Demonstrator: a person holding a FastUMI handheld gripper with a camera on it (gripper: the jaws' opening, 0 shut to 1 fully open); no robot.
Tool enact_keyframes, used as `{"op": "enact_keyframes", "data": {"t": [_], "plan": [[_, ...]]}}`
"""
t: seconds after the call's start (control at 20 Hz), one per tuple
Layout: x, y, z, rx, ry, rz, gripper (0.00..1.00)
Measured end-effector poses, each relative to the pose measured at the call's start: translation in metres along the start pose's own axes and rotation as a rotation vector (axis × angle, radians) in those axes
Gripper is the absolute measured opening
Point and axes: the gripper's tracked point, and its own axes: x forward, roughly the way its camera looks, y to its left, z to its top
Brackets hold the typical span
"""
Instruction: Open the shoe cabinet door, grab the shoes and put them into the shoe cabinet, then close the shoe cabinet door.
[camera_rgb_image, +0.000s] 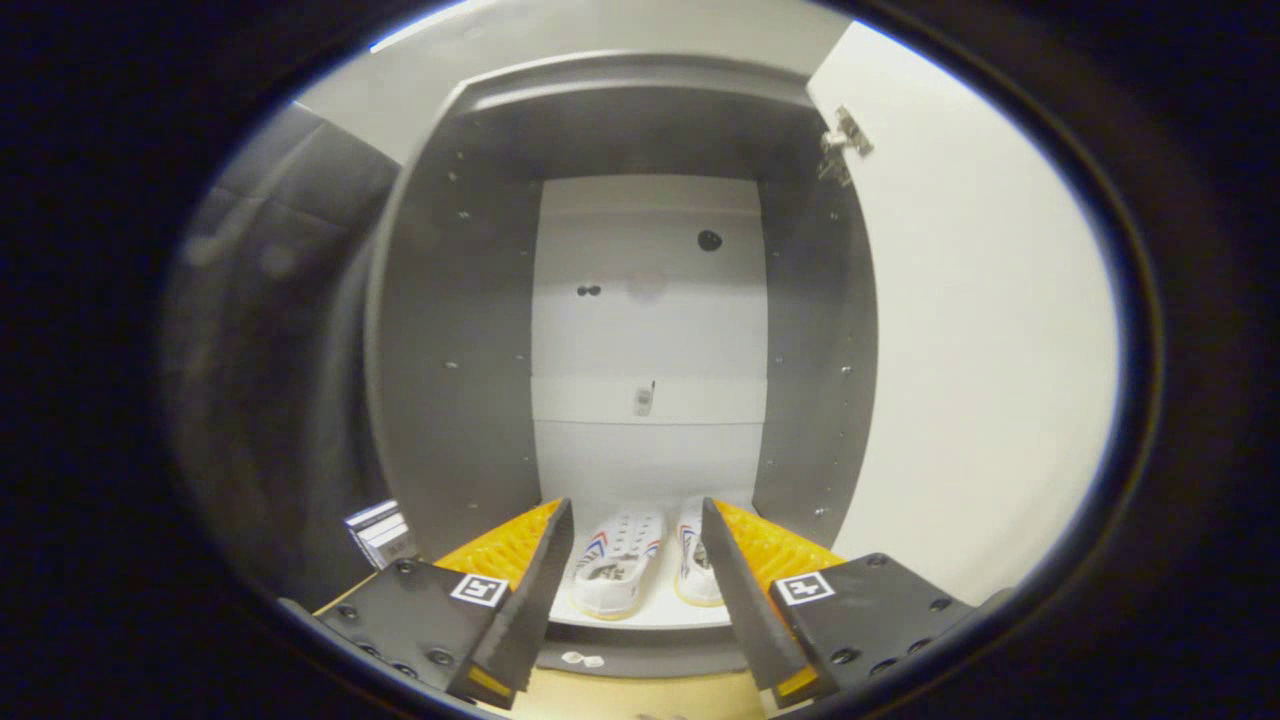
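Note:
The shoe cabinet (450, 350) stands open straight ahead, with grey side walls and a white back panel. Its white door (980, 350) is swung out to the right, a metal hinge (845, 140) showing near its top. A pair of white shoes (620, 560) with red and blue stripes rests side by side on the cabinet's bottom shelf (650, 612), toes pointing toward me. My gripper (637, 520) is open, just in front of the shelf. The shoes lie beyond and between its fingers (540, 580), which touch nothing.
A small white box (380, 532) sits on the floor to the left of the cabinet. Wooden floor (640, 695) shows below the cabinet's front edge. The booth's dark cloth wall (270, 350) hangs to the left.

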Motion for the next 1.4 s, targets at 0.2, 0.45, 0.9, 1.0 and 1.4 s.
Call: {"op": "enact_keyframes", "data": {"t": [0.2,0.45,0.9,1.0,1.4], "plan": [[-0.071,0.023,0.009,0.011,-0.010,-0.002,0.91],[-0.154,0.038,0.018,0.036,-0.021,-0.006,0.90],[-0.269,-0.044,0.035,0.080,-0.010,-0.092,0.97],[-0.295,-0.077,0.041,0.074,-0.008,-0.104,0.97],[-0.346,-0.243,0.056,0.088,-0.017,-0.176,0.95]]}}
